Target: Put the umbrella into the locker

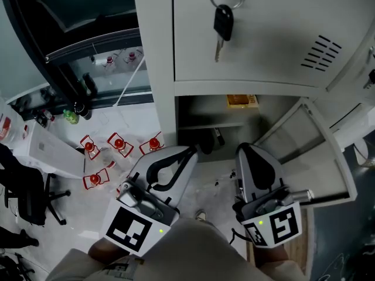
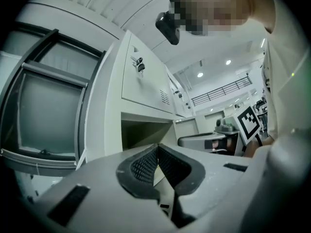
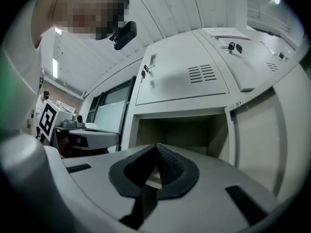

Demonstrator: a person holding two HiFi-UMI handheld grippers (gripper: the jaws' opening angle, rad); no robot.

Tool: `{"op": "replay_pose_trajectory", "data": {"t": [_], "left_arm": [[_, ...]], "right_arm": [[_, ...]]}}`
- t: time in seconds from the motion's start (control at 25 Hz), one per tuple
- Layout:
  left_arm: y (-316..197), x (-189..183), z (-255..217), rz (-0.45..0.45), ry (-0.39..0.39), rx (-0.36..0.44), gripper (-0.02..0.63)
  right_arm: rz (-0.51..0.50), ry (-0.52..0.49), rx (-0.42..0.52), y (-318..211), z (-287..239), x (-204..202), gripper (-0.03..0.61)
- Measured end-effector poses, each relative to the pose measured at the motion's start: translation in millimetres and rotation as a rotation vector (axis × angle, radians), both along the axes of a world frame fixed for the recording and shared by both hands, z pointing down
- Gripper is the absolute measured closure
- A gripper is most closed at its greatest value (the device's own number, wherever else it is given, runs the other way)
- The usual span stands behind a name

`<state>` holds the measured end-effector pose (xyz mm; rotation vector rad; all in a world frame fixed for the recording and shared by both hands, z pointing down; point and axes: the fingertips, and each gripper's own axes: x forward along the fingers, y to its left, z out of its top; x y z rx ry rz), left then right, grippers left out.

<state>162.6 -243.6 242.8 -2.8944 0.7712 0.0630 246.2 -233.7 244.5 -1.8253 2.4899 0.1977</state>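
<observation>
Pale grey left gripper [image 1: 188, 152] hangs before the locker [image 1: 157, 69], jaws shut, holding nothing. Just beyond it a dark shape, seemingly the umbrella [image 1: 206, 141], lies inside the open compartment near its left front corner. Right gripper [image 1: 243, 150] is likewise closed and empty, beside the open door [image 1: 304, 157].

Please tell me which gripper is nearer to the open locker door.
Right. The right gripper sits just beside the open locker door, which swings out on its far side. The left gripper is beyond the right one, farther from the door.
</observation>
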Motion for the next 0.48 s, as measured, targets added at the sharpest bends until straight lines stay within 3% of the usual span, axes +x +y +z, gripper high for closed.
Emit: {"op": "replay_pose_trajectory", "data": {"t": [0.48], "left_arm": [[-2, -3, 34, 0.005, -0.027, -0.033, 0.604]], "right_arm": [[0.014, -0.002, -0.087, 2, 33, 2, 0.571]]}}
